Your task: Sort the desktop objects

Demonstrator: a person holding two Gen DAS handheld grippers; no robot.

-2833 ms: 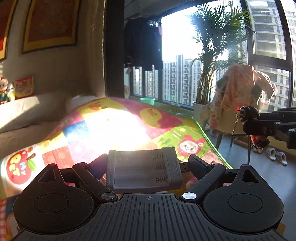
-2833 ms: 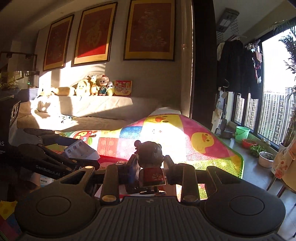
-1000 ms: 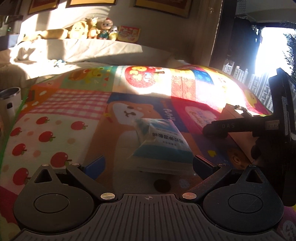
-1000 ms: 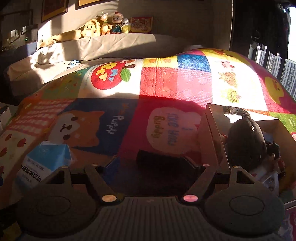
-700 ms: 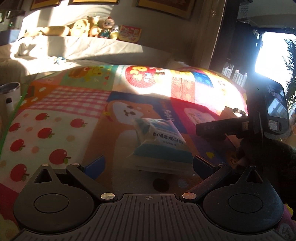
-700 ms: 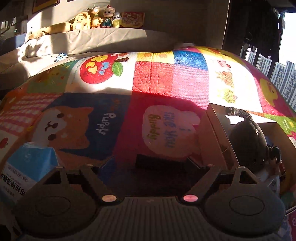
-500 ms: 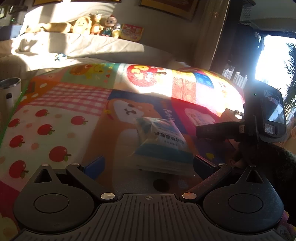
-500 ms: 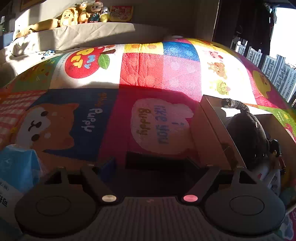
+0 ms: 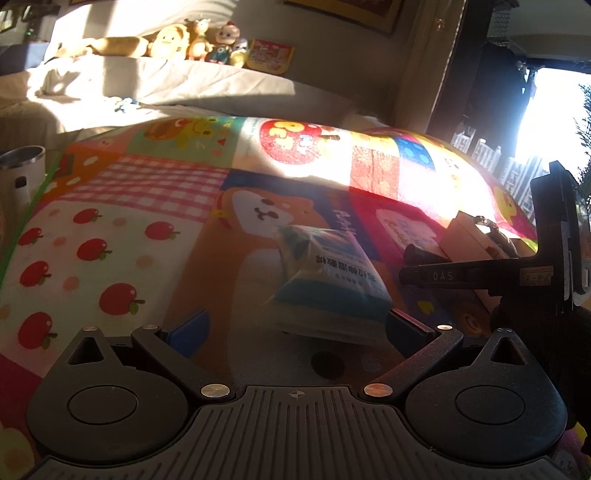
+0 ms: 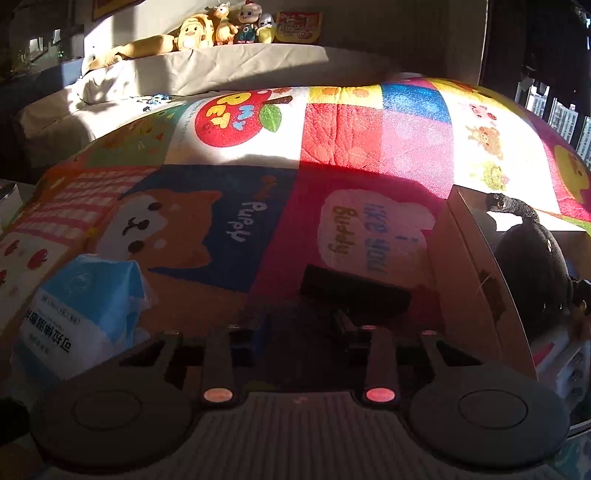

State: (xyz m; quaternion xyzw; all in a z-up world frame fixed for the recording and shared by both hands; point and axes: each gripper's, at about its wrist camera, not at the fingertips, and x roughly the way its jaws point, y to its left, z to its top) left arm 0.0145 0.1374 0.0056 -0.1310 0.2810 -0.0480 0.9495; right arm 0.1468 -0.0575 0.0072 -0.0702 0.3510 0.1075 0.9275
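Note:
A blue-and-white tissue pack (image 9: pixel 328 277) lies on the colourful play mat (image 9: pixel 129 221), just ahead of my open left gripper (image 9: pixel 293 325) and between its fingers' line. The same pack shows at the lower left of the right wrist view (image 10: pixel 81 310). My right gripper (image 10: pixel 299 328) hovers over a flat black object (image 10: pixel 354 291) on the mat; its fingers have drawn close together around that object's near edge, deep in shadow. The right gripper's body appears at the right of the left wrist view (image 9: pixel 517 273).
An open cardboard box (image 10: pixel 476 266) stands at the right, holding a black plush toy (image 10: pixel 532 266) and other items. A metal cup (image 9: pixel 22 166) stands off the mat at the left. Stuffed toys (image 10: pixel 221 26) line the sofa behind.
My right gripper's fingers have moved in from wide open to narrow around the black object. The left gripper has stayed open near the tissue pack. Much earlier both grippers held items, now gone.

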